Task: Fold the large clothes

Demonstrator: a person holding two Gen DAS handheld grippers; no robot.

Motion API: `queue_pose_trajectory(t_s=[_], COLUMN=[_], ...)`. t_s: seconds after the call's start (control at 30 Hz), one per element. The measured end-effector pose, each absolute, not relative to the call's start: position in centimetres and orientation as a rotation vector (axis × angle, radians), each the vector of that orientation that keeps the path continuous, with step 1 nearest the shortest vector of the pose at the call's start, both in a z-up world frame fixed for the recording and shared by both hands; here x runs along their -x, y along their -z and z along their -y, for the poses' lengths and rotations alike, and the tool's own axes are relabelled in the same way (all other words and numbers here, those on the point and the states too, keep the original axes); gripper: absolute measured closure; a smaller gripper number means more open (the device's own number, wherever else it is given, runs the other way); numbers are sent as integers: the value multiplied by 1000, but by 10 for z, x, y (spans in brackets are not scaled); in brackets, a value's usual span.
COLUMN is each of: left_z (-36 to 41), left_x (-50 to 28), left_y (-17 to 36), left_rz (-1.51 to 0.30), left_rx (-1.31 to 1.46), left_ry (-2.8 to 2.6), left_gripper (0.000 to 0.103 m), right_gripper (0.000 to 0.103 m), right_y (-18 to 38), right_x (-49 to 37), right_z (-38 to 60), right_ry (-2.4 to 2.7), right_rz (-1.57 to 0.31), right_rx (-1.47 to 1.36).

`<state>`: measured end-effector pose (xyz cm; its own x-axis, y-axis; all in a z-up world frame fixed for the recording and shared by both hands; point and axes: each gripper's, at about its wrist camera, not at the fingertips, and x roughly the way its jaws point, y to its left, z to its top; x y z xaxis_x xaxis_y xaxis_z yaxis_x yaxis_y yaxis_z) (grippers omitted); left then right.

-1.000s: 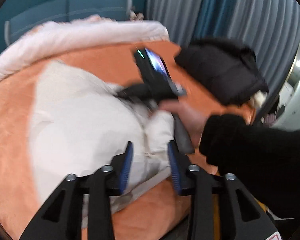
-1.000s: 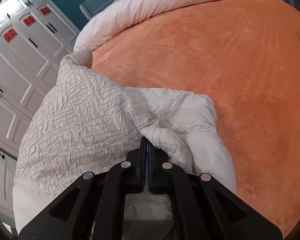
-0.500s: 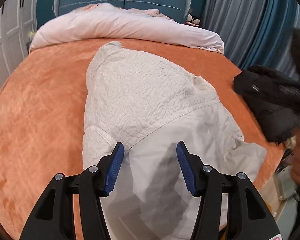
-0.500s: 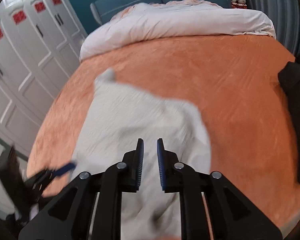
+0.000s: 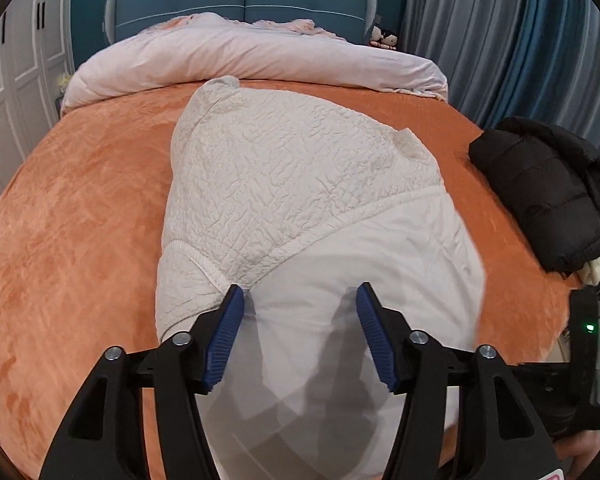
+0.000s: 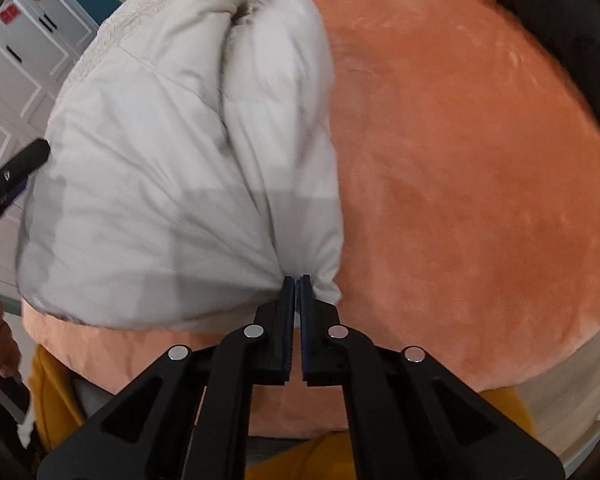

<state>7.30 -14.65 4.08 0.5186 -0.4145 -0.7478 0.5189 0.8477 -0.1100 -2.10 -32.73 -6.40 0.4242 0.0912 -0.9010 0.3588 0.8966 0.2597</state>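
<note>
Now my right gripper [image 6: 298, 280] is clenched on the white jacket's [image 5: 300, 184] lining near the bed's [image 5: 80, 220] foot edge. My left gripper [image 5: 299, 296] is opening, fingers clear above the lining.

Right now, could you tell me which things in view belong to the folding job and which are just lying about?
Part of the job:
- white jacket, spread on the orange bedspread
- right gripper, shut on the jacket's near edge
- left gripper, jaws opening over the jacket, nothing pinched

Just lying about:
- black puffer jacket
- rolled pink duvet
- curtains
</note>
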Motion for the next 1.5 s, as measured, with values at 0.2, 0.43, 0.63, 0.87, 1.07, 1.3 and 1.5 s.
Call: queue_pose_trajectory(t_s=[0.2, 0.43, 0.63, 0.87, 1.07, 1.3, 1.5], left_z=[132, 151, 176, 202, 212, 221, 224], left_x=[-90, -150, -200, -213, -211, -211, -210], left_y=[-86, -105, -63, -24, 0, 16, 22], left_rz=[-804, -827, -932, -927, -867, -825, -804], left_rx=[-40, -37, 5, -45, -84, -124, -154], left_ry=[555, 475, 429, 413, 389, 355, 334], left_gripper=[46, 45, 45, 29, 21, 18, 17], right_gripper=[98, 98, 101, 103, 103, 103, 103], right_y=[-38, -86, -20, 24, 42, 54, 56], right_x=[15, -91, -159, -168, -163, -162, -161], right_z=[336, 330, 344, 349, 359, 360, 360], right_ry=[210, 166, 202, 188, 161, 155, 158], right_rz=[-906, -891, -1014, -1002, -930, -884, -860], right_rx=[-409, -283, -275, -306, -384, -414, -423])
